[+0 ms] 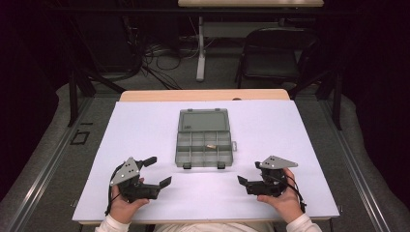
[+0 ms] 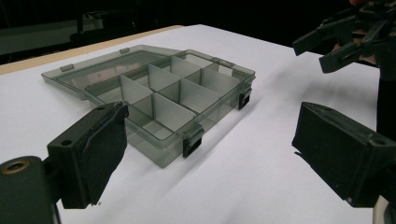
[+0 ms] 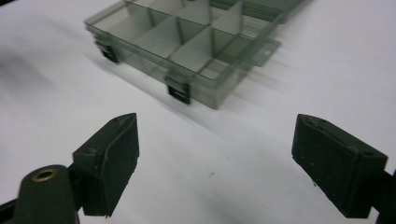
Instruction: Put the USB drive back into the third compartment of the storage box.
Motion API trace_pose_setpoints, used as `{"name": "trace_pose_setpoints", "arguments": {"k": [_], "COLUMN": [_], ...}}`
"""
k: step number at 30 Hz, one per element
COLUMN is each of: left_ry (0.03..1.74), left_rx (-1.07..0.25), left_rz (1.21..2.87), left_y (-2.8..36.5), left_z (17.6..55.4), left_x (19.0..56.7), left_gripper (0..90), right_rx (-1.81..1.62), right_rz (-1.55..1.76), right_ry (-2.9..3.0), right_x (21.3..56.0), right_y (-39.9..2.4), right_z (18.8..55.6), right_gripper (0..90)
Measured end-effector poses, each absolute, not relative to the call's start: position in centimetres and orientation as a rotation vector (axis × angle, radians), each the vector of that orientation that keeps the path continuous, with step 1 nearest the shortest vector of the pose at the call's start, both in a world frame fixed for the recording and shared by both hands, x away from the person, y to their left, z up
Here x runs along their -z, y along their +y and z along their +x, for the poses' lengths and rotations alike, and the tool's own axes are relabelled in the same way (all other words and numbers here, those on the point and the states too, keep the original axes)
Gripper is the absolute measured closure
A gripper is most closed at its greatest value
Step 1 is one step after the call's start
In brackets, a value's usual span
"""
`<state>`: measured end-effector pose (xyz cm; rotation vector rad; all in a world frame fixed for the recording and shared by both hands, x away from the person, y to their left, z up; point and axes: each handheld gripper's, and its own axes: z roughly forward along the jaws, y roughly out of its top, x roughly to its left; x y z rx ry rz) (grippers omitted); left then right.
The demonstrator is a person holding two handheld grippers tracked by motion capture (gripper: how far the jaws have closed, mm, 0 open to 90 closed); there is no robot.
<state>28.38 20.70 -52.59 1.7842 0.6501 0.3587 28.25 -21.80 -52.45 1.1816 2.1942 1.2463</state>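
Centre of the white sheet (image 1: 145, 125) sits the grey compartment box (image 1: 203, 150), lid (image 1: 203, 120) flung flat open behind it, two dark latches (image 1: 186, 165) on its near wall. One small pale item (image 1: 211, 146) lies in a middle compartment of the box; what it is I cannot tell. Near and to the left of the box, the left gripper (image 1: 162, 170) is spread wide with nothing between its jaws, pointing towards the box's near corner. Near and to the right of the box, the right gripper (image 1: 248, 173) also gapes wide and carries nothing, its jaws aimed leftward across the sheet in front of the box. Neither gripper touches the box.
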Motion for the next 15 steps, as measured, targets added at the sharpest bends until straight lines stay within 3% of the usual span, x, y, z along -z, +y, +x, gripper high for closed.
{"name": "trace_pose_setpoints", "arguments": {"k": [15], "left_ry": [0.656], "left_rx": [-0.374], "left_rz": [1.786], "left_y": [20.8], "left_z": [28.7], "left_x": [52.6], "left_gripper": [9.6], "right_rx": [-1.256], "right_rz": [1.252], "right_ry": [2.133], "right_x": [53.6], "right_y": [-23.0], "right_z": [28.6], "right_gripper": [15.1]}}
